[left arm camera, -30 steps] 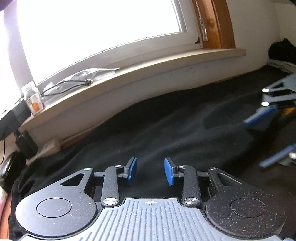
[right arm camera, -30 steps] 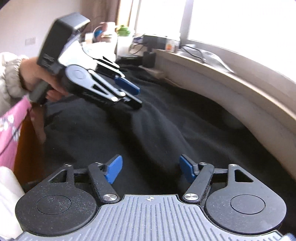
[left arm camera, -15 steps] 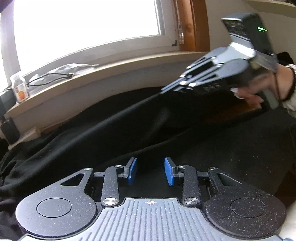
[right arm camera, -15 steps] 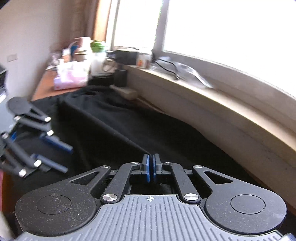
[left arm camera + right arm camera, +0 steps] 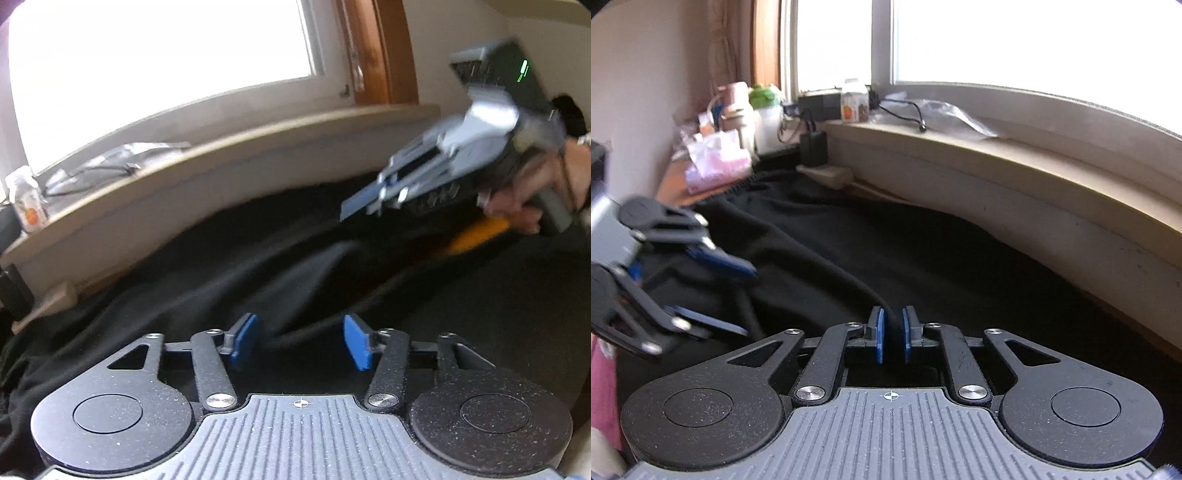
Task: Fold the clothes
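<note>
Black cloth (image 5: 923, 258) lies spread below the windowsill (image 5: 1034, 155). My right tongs (image 5: 891, 334) pinch a raised fold of it; my left tongs (image 5: 299, 345) hang released above it.

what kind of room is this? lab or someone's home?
Looks like a home, probably a bedroom or living room. A wooden window sill carries a cable and a small jar; a cluttered side table holds bottles and tissues; a black garment lies spread below the window.
</note>
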Available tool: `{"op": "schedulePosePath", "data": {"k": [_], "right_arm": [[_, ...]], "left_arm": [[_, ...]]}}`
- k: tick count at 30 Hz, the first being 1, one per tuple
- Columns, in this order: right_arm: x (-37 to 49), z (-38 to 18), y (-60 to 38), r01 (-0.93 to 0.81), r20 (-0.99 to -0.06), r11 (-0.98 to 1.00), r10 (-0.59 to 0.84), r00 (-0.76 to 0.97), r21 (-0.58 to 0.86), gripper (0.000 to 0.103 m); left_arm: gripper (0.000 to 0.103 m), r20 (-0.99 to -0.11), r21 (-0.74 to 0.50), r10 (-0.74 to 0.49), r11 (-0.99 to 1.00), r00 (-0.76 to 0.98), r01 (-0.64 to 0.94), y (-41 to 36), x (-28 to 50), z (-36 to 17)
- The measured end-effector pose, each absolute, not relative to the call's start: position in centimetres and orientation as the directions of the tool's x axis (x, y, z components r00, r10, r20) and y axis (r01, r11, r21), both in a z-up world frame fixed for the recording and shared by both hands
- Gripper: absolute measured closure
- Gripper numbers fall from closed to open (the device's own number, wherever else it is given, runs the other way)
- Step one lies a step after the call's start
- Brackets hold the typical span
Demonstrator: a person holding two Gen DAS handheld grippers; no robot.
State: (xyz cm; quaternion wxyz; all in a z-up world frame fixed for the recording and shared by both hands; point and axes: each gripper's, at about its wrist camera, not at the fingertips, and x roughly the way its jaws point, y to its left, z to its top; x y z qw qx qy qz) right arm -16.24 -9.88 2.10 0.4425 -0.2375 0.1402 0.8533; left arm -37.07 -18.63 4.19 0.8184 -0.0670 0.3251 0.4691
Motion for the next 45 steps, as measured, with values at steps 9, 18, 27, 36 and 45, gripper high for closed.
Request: {"op": "schedulePosePath", "data": {"k": [9,18,27,36,45], "right_arm": [[-16.0,1.1,-14.0,-0.795,-0.536,-0.604,0.654,-0.534,0.054,0.081],[-17.5,0.4,-16.0,-0.74,-0.537,-0.664,0.587,-0.606,0.11,0.071],[-18.5,-0.4,-16.4,-0.721,-0.564,-0.685,0.556,-0.61,0.104,0.07],[-19.0,-0.4,-16.7,-0.716,-0.574,-0.695,0.559,-0.599,0.07,0.07],[-19.0,-0.3,-16.7,-0.717,-0.573,-0.692,0.558,-0.6,0.078,0.07]], "left_arm": [[0.101,-0.624,0.216,0.686,0.612,0.374,-0.761,-22.2,-37.8,4.6],[0.093,-0.636,0.196,0.677,0.605,0.37,-0.772,-22.4,-38.0,4.2],[0.088,-0.608,0.23,0.701,0.605,0.373,-0.762,-20.7,-39.0,6.6],[0.088,-0.611,0.204,0.685,0.62,0.397,-0.758,-18.7,-38.7,6.9],[0.071,-0.682,0.28,0.624,0.705,0.382,-0.652,-19.9,-37.5,4.6]]}}
